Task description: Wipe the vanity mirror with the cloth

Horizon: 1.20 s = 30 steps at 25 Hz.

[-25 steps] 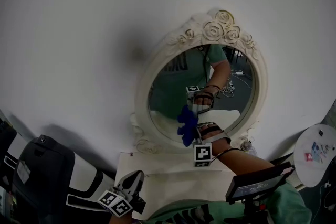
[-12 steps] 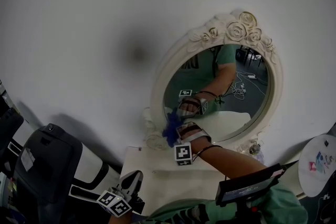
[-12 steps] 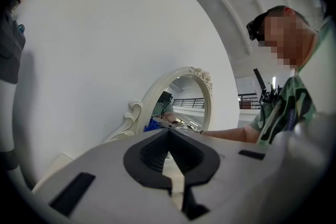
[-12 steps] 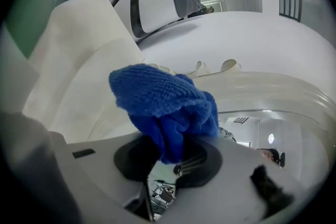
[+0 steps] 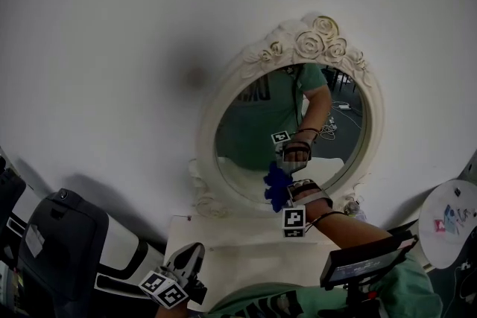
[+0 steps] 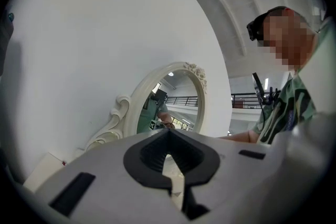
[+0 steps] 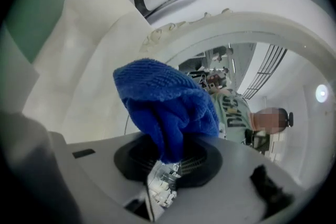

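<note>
The oval vanity mirror (image 5: 253, 138), in a white carved rose frame (image 5: 313, 41), leans against the white wall. My right gripper (image 5: 283, 191) is shut on a bunched blue cloth (image 5: 276, 187), which presses against the lower middle of the glass. In the right gripper view the cloth (image 7: 164, 105) fills the space above the jaws, with the frame (image 7: 236, 21) arching beyond it. My left gripper (image 5: 191, 258) hangs low at the front left, away from the mirror, jaws together and holding nothing. The left gripper view shows the mirror (image 6: 168, 99) edge-on beyond that gripper (image 6: 169, 136).
The mirror stands on a white vanity top (image 5: 223, 238). A black-and-white case (image 5: 67, 249) sits at the lower left. At the right are a dark flat device on a stand (image 5: 365, 257) and a round white table (image 5: 447, 220).
The right gripper swept the cloth to the lower left edge of the glass, then back right to the bottom middle. The left gripper stayed put.
</note>
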Each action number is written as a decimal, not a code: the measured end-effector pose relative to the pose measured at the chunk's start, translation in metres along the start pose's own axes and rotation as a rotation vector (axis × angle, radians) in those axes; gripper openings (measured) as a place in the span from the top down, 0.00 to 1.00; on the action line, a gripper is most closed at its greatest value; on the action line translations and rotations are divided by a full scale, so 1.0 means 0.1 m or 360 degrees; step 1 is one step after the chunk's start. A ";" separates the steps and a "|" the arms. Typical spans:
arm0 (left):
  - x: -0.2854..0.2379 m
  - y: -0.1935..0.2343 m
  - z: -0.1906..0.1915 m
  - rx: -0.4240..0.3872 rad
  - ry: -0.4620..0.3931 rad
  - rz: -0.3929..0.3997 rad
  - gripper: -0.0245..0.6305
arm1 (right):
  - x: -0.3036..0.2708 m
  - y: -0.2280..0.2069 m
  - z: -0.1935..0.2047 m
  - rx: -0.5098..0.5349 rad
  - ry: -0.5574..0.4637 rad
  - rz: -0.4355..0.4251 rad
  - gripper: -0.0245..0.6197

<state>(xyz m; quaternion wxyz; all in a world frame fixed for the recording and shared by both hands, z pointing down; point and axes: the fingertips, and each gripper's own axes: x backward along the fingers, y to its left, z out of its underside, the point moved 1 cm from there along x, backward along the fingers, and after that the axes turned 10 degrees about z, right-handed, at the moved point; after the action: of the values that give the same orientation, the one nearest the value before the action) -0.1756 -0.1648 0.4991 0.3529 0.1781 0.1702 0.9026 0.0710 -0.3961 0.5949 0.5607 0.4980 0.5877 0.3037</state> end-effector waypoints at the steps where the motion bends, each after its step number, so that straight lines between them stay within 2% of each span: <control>1: -0.04 -0.01 0.01 0.0001 0.0003 0.0016 0.95 | 0.02 0.05 0.17 -0.0005 0.0049 -0.0020 0.83; 6: -0.13 -0.04 0.01 -0.0003 0.0017 0.0059 0.95 | 0.12 0.25 1.01 -0.0046 0.0305 -0.0086 0.83; 10: -0.16 -0.03 0.03 0.0008 0.0029 0.0068 0.95 | 0.17 0.38 1.51 -0.0066 0.0475 -0.0146 0.83; 13: -0.20 -0.05 0.05 0.0013 0.0033 0.0085 0.95 | 0.19 0.39 1.67 -0.0125 0.0537 -0.0185 0.84; 19: -0.18 -0.05 0.05 -0.0005 0.0031 0.0077 0.95 | 0.20 0.38 1.69 -0.0154 0.0584 -0.0220 0.84; 21: -0.15 -0.05 0.04 0.0003 0.0026 0.0066 0.95 | 0.23 0.37 1.61 -0.0153 0.0552 -0.0216 0.84; 23: -0.11 -0.05 0.03 0.0009 0.0018 0.0052 0.95 | 0.26 0.33 1.37 -0.0145 0.0454 -0.0201 0.83; 30: 0.01 -0.05 0.01 -0.0001 -0.0013 0.0010 0.95 | 0.09 0.15 -0.21 -0.0030 -0.0033 -0.0129 0.83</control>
<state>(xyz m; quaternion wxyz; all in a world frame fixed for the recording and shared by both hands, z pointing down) -0.1724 -0.1607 0.4983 0.3509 0.1823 0.1677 0.9031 0.0558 -0.3791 0.6093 0.5834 0.4715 0.5986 0.2810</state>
